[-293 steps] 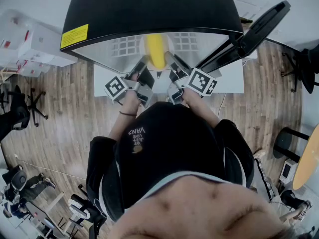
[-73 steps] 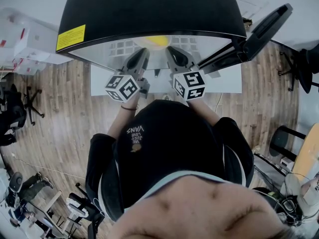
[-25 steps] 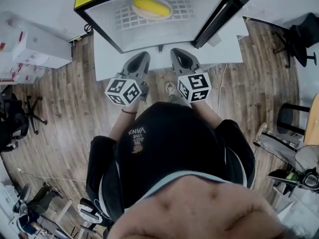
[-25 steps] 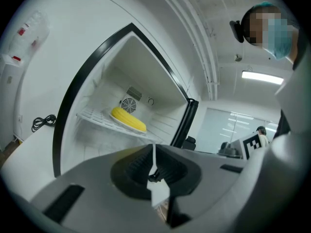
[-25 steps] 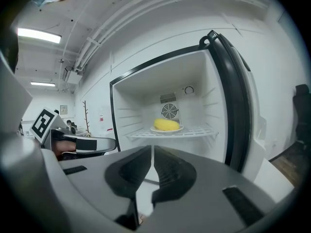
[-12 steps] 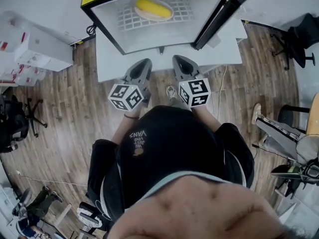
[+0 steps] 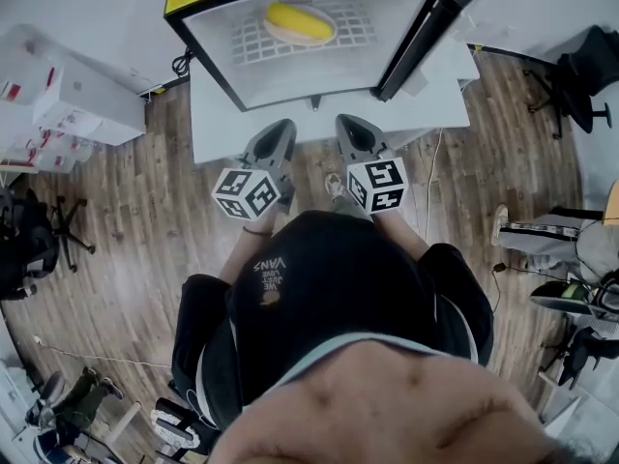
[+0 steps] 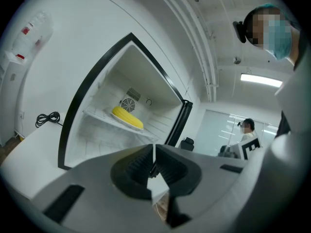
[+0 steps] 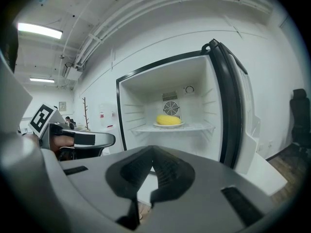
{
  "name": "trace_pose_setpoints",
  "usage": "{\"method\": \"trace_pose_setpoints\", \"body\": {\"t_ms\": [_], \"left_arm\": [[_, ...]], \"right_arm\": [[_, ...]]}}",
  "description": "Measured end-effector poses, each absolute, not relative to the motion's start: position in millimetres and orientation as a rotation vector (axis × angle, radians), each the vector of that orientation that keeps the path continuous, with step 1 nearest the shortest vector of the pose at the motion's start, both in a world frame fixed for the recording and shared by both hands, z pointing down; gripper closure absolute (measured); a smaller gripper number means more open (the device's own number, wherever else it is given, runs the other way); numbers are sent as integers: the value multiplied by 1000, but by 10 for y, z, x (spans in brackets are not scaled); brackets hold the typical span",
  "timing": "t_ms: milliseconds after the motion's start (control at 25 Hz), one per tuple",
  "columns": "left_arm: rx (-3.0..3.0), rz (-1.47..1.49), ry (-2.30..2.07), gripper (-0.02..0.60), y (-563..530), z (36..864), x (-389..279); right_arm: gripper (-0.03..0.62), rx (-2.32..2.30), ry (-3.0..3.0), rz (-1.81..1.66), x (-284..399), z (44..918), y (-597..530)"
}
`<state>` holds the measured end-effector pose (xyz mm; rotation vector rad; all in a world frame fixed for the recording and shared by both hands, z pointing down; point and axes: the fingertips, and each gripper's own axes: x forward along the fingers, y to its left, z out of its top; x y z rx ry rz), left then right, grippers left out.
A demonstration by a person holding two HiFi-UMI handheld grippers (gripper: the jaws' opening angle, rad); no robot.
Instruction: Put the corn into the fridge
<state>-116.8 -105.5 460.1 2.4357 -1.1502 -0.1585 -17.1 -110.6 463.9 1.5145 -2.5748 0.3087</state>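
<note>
The corn lies on its side on a small white plate on the upper wire shelf of the open fridge. Its long axis runs across the fridge, from one side wall toward the other and roughly parallel to the open front. In the right gripper view it shows its full length, with one blunt end to the left and the other to the right. It sits near the middle of the shelf, just in front of the round fan grille on the rear wall. The fridge door stands swung wide on the right side. The fridge rests on a low white table.

Both grippers are held side by side in front of the person's chest, close together but not touching. They point about level toward the fridge opening and are well short of it, over the wooden floor at the table's near edge. The left gripper has its jaws pressed together with nothing between them. The right gripper likewise has its jaws pressed together and empty. Each marker cube faces up toward the head camera.
</note>
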Motion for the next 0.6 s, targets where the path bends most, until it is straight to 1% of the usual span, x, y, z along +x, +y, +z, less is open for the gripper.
{"method": "trace_pose_setpoints", "body": {"t_ms": [600], "left_arm": [[2452,-154,-1151,552,-990,4583,-1164]], "right_arm": [[582,1527,-2570,281,-159,4612,-1029]]}}
